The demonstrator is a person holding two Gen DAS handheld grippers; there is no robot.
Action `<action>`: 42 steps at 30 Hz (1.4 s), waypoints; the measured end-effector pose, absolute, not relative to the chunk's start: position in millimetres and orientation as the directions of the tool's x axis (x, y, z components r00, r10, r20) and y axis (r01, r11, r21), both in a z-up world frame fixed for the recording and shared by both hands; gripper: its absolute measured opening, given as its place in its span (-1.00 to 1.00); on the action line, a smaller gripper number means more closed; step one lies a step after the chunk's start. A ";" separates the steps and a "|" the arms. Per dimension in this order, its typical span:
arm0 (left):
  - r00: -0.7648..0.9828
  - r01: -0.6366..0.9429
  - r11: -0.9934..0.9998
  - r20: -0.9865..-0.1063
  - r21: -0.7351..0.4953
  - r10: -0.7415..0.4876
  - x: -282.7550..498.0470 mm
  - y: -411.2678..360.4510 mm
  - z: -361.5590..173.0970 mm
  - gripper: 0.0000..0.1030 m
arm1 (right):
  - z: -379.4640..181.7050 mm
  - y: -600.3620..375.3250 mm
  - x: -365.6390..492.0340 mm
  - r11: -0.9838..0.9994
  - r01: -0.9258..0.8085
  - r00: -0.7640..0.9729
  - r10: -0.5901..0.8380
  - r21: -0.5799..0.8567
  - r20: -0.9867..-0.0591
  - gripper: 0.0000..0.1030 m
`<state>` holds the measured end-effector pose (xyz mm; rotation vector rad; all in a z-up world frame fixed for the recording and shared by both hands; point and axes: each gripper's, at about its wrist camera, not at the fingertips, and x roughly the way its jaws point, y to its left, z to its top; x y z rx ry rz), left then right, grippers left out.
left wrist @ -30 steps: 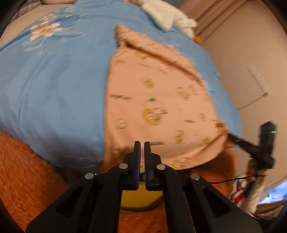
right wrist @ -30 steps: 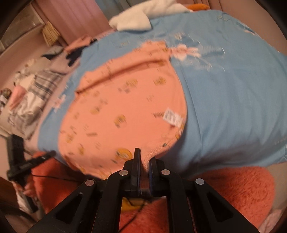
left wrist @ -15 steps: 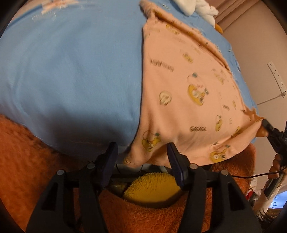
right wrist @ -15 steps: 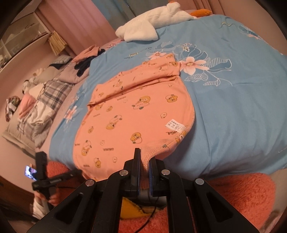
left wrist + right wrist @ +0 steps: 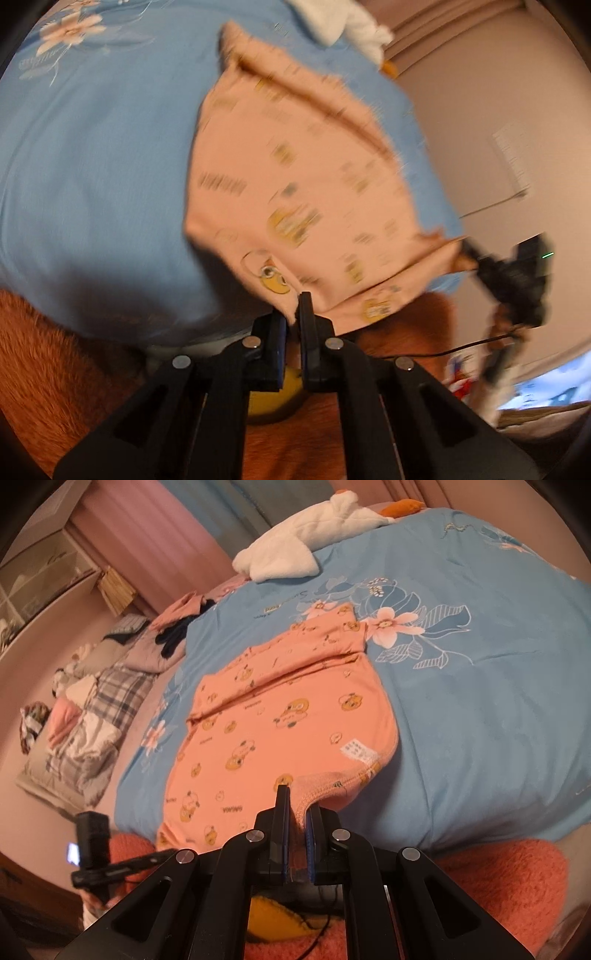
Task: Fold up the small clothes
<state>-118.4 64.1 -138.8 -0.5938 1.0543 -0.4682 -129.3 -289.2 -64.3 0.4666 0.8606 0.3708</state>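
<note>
A peach cotton baby garment printed with yellow cartoon ducks (image 5: 280, 716) lies flat on a bed covered by a light blue floral sheet (image 5: 480, 709), its long axis running from the near bed edge toward a white plush toy (image 5: 295, 550) at the far side, its folded-over top end pointing away. Both near hem corners hang at the bed edge. The right tongs (image 5: 295, 808) pinch one corner; the left tongs (image 5: 293, 314) pinch the other. Bare sheet lies open on either side of the garment. Only the right view shows folded plaid bedding (image 5: 107, 709) on the floor; the left view is blurred and shows a pale wall (image 5: 480, 122).
</note>
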 end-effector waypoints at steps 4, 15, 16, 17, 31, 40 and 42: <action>0.477 0.075 0.670 -0.563 -0.739 -0.675 -110.6 83.0 -121.5 -0.91 | -63.8 -300.0 -117.1 0.811 -0.110 0.619 0.508 0.575 -0.599 -0.82; 0.604 -0.045 0.630 -0.523 -0.775 -0.601 -47.9 104.4 -114.3 -0.91 | -78.5 -311.5 -57.1 0.802 -0.011 0.616 0.476 0.598 -0.627 -0.82; 0.606 -0.061 0.635 -0.534 -0.770 -0.589 -41.9 103.9 -117.3 -0.91 | -80.8 -311.6 -52.1 0.806 -0.007 0.614 0.470 0.592 -0.634 -0.82; 0.605 -0.080 0.637 -0.545 -0.766 -0.580 -34.1 104.1 -121.2 -0.91 | -83.8 -310.9 -46.1 0.808 0.003 0.611 0.465 0.589 -0.640 -0.82; 0.617 -0.237 0.628 -0.614 -0.741 -0.492 29.1 102.8 -148.2 -0.91 | -119.5 -314.3 14.9 0.778 0.115 0.571 0.458 0.618 -0.682 -0.82; 0.639 -0.268 0.569 -0.586 -0.777 -0.499 42.0 108.4 -146.0 -0.84 | -112.7 -325.3 26.8 0.745 0.142 0.616 0.449 0.652 -0.647 -0.82; 0.653 -0.260 0.564 -0.573 -0.784 -0.495 43.0 109.2 -141.7 -0.67 | -109.2 -326.3 27.2 0.750 0.139 0.622 0.442 0.646 -0.647 -0.82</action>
